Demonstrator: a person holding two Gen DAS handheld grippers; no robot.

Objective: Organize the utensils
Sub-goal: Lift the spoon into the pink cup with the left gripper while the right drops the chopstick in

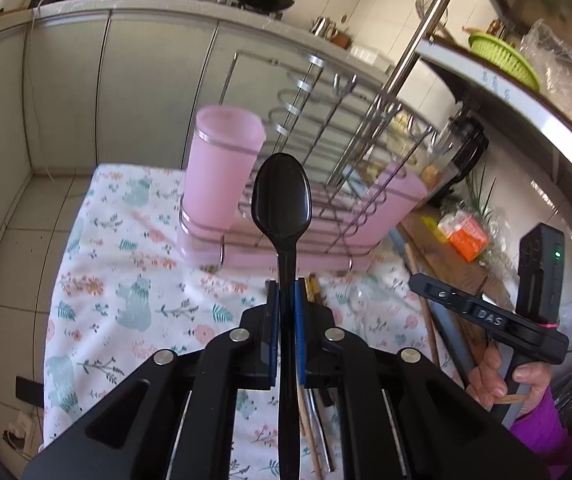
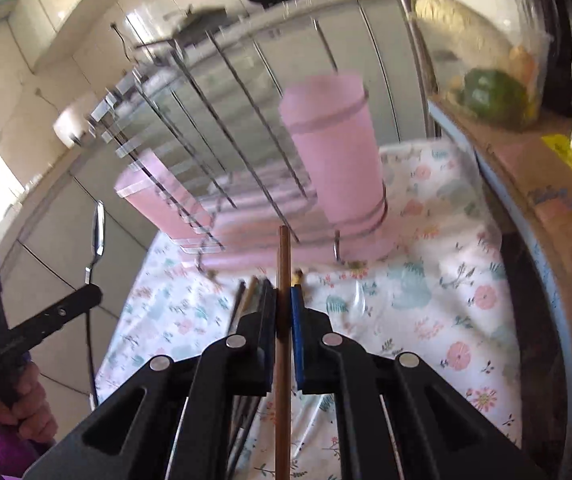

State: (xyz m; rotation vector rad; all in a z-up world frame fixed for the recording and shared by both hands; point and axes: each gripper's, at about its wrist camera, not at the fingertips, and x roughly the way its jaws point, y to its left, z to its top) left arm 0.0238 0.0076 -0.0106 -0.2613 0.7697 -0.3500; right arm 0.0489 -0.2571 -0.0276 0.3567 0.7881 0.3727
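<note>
Black spoon [image 1: 282, 200] clamped in left hand-held gripper [image 1: 287, 292], right hand-held gripper [image 2: 285, 298] pinching chopstick [image 2: 283, 264]

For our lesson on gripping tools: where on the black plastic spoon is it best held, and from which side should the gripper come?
Grip the black plastic spoon on its narrow straight handle, below the wide bowl, coming from the handle end with one pad on each flat side. The left gripper shows this: the slim handle fits between its pads, and the bowl stands clear, pointing toward the pink plastic utensil cup.

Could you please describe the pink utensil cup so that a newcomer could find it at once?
On the floral tablecloth stands a chrome wire dish rack on a pink tray. At its corner, inside wire rings, rises the tall pink plastic cup, the only upright cylinder there.
</note>
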